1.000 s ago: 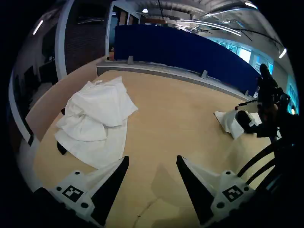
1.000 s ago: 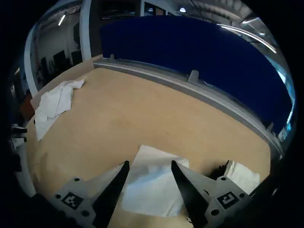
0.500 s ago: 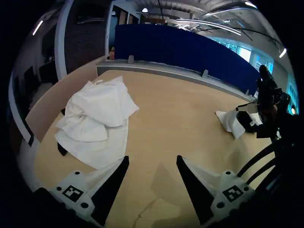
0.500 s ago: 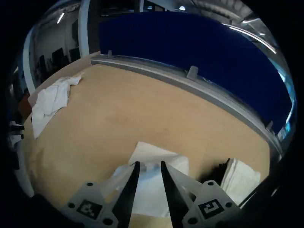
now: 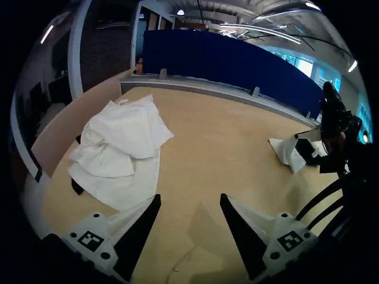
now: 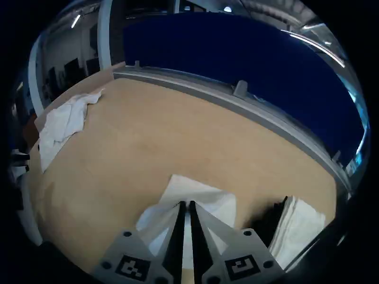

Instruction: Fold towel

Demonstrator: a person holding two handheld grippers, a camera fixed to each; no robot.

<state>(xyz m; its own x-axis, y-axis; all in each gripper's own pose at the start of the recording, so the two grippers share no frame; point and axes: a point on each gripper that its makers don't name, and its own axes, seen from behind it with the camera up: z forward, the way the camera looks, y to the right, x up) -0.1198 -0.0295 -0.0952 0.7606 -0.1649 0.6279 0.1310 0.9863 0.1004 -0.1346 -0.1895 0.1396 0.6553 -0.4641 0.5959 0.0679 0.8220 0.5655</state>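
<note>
My left gripper [image 5: 189, 196] sits low and level over the table [image 5: 213, 137], aimed along the wood, jaws spread wide with bare tabletop between the 2 fingers and nothing held. Its left fingertip lies just beside the near edge of the crumpled towel pile [image 5: 121, 151]. That pile is heaped on the left part of the table, and I cannot tell if the finger touches it. Across the table on the right in the left gripper view I see my right gripper [image 5: 307, 144]. It is held by a dark-sleeved hand [image 5: 336, 137], pitched down onto the small folded towel [image 5: 285, 150] near the table's right edge. A black chair [image 5: 327, 203] back curves in front at lower right. In the right gripper view the right gripper's 2 fingers are drawn nearly together, only a thin slit between them. They pinch the near edge of the folded towel, and white cloth bunches up along the left finger. The towel lies flat on the wood ahead of the tips. A stack of folded cloths [image 6: 298, 227] lies just right of it, with a dark object I cannot identify between them. The blue partition [image 6: 246, 57] runs along the far edge of the table.
</note>
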